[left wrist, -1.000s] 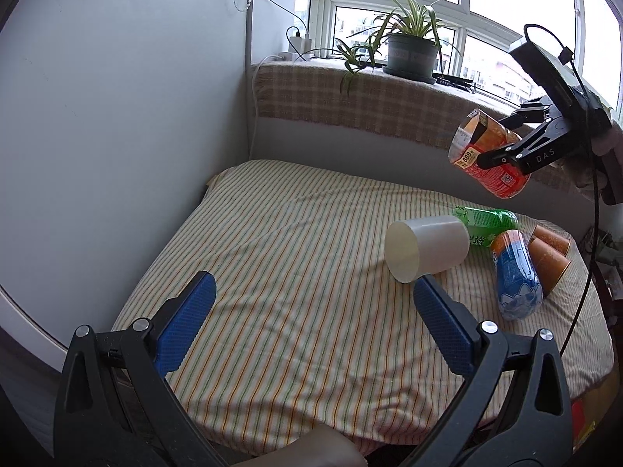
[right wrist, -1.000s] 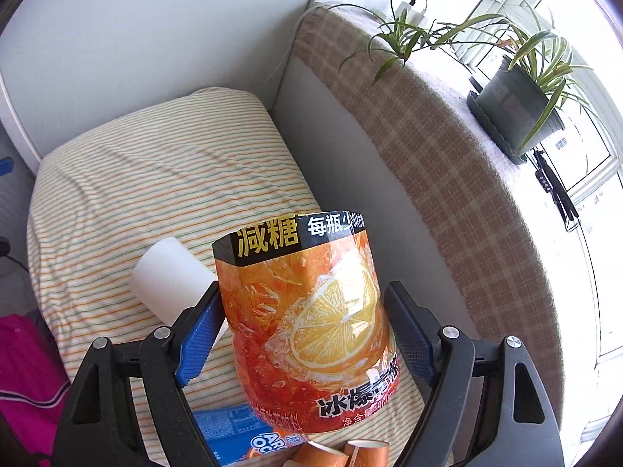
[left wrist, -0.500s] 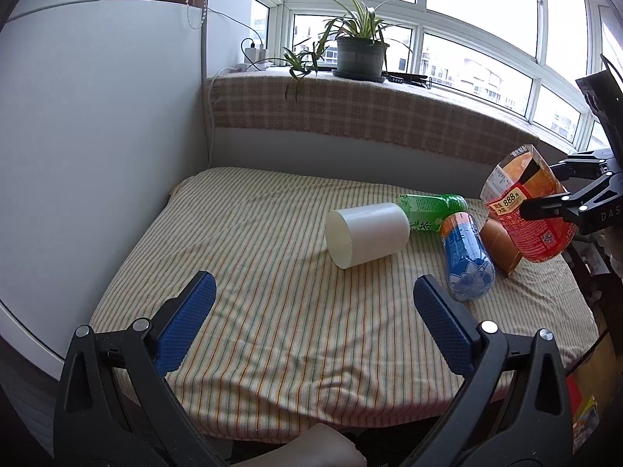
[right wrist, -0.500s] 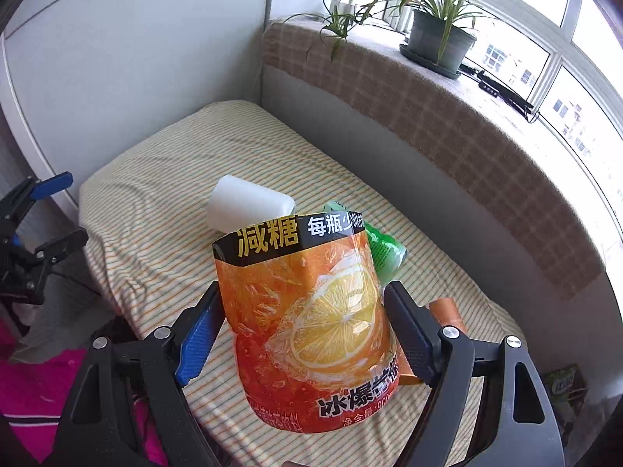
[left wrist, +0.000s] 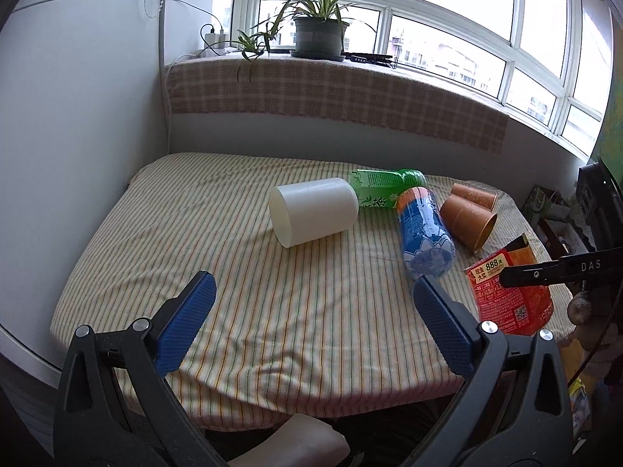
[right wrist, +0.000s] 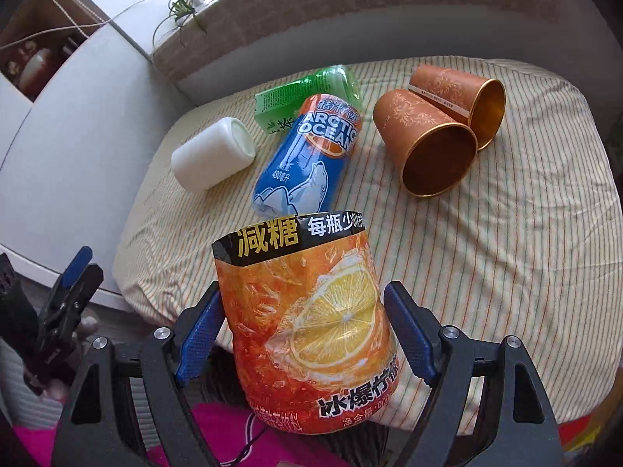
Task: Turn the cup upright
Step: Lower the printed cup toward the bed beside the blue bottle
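The orange lemon-print cup is sitting between the blue fingers of the right gripper, clamped at its sides, mouth pointing away from the camera and tilted slightly. In the left wrist view the same cup is hanging over the near right edge of the striped worktop, with the right gripper's black finger crossing it.

The left gripper is hovering wide open above the near edge of the worktop, holding and touching nothing; the white cup is lying well beyond it.

Counting from the white cup, which is lying on its side near the middle: one green bottle is lying just behind it, touching or nearly so; one blue bottle is lying to its right, its top against the green bottle; two brown paper cups are lying on their sides farther right, side by side and touching. That is making one white cup, one orange cup, two brown cups and two bottles.

A potted plant is standing on the windowsill behind the white cup.
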Action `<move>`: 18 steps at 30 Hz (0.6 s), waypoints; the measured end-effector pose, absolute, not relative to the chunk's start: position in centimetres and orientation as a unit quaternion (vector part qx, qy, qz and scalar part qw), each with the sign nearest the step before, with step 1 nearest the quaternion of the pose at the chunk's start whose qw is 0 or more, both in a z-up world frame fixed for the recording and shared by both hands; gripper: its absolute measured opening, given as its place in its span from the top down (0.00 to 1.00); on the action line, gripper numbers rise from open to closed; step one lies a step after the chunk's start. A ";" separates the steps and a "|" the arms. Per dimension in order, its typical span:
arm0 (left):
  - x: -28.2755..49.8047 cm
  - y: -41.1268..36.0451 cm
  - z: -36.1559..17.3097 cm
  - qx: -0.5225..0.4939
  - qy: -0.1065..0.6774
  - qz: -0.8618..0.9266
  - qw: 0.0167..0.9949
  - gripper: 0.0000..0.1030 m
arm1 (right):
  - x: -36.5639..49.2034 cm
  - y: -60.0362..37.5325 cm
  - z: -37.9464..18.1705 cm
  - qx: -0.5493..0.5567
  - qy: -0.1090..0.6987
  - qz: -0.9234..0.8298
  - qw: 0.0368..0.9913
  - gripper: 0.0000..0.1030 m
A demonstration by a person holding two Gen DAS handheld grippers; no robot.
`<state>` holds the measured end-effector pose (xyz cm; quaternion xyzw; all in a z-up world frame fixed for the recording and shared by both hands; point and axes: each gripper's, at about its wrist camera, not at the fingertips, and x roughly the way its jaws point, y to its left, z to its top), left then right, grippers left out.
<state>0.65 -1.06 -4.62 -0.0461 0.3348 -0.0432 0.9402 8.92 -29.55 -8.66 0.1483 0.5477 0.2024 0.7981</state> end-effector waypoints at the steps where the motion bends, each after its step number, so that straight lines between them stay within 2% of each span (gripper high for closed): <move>1: 0.7 -1.2 -4.8 -0.048 0.338 -0.046 0.939 0.00 | 9.0 -29.9 -9.3 0.167 0.552 0.200 0.792 0.21; 9: 1.5 -1.7 -5.3 -0.073 0.360 -0.070 0.927 0.00 | 9.2 -31.4 -12.2 0.252 0.563 0.179 0.766 0.19; 18: 2.0 -2.5 -5.5 -0.078 0.369 -0.084 0.922 0.00 | 9.7 -31.1 -12.6 0.246 0.557 0.200 0.767 0.18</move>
